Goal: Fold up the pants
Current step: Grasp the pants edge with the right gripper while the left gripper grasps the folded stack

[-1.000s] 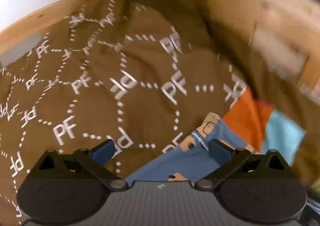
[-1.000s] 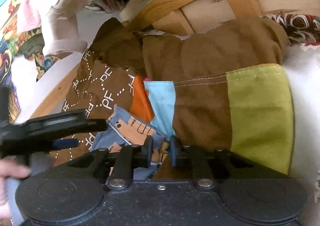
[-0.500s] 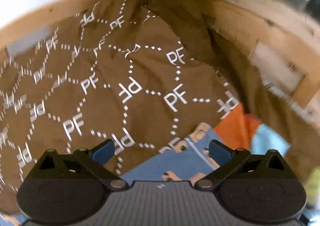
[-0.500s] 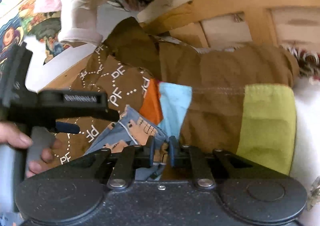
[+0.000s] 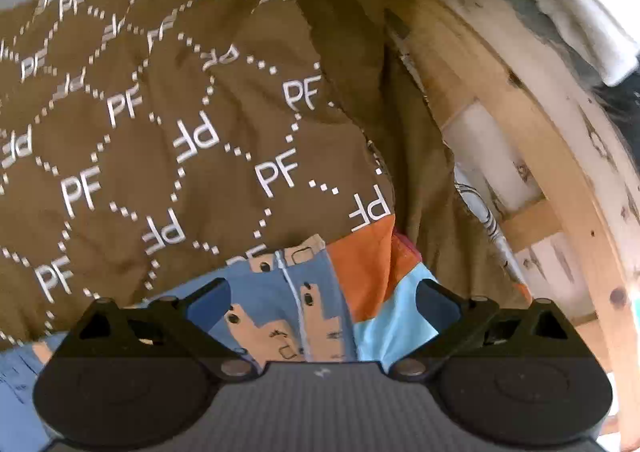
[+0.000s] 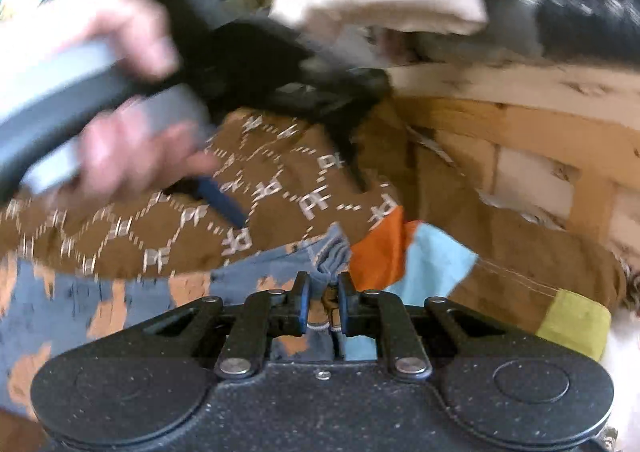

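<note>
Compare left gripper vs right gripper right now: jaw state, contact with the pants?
The left gripper has its jaws spread wide; the right gripper has its jaws nearly together. The left gripper grips nothing, with the blue patterned pants showing in the gap between its blue pads; the right gripper pinches a bunched fold of those pants. Both point toward the same corner of the pants, beside the brown PF-print blanket.
</note>
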### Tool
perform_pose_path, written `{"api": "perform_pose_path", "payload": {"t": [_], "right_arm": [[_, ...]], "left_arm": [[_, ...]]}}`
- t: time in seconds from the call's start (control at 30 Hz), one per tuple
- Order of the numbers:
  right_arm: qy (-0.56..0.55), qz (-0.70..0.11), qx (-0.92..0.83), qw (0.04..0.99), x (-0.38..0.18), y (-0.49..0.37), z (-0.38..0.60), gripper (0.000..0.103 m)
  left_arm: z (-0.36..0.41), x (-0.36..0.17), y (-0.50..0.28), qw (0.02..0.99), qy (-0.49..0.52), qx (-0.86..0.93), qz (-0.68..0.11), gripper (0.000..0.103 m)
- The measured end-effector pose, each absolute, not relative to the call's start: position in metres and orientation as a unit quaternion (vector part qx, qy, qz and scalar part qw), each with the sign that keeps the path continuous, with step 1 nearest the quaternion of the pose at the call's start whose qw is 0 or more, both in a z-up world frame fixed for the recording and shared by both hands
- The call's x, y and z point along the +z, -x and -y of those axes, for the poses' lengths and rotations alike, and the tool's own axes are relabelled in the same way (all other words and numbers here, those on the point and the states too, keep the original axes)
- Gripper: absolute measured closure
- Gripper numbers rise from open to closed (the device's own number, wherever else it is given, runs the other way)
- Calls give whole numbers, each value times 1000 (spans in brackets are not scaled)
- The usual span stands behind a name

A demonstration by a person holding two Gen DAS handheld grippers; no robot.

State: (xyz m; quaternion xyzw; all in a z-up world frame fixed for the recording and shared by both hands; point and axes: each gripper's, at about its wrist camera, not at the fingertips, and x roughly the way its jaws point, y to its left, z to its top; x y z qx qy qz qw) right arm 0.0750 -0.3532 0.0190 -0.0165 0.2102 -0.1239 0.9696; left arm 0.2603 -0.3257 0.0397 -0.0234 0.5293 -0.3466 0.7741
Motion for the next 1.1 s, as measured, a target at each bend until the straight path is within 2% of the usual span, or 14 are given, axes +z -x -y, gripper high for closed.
{"api": "perform_pose_path", "payload": {"t": [0.23, 0.37, 0.53, 0.7, 0.93, 1.03, 1.1], "right_arm": [[68, -210, -98, 970, 13, -78, 332, 88], [80, -210, -92, 970, 13, -76, 326, 88], [77, -214, -89, 970, 13, -75, 325, 88], [83, -213, -87, 970, 13, -74, 324, 88], [91, -208, -81, 971, 14, -71, 321, 88], [94, -207, -78, 971, 14, -70, 320, 88], [94, -206, -77, 971, 15, -68, 320, 88]], "left_arm": [[333, 33, -255, 778, -21, -337, -530, 6], [339, 33, -248, 783, -56, -332, -522, 12], [343, 34, -243, 789, -60, -330, -514, 13], [351, 31, -240, 786, -76, -332, -516, 32], [355, 29, -237, 791, -89, -323, -512, 50], [354, 27, -238, 792, -91, -319, -513, 64], [352, 27, -239, 795, -93, -317, -510, 83]]}}
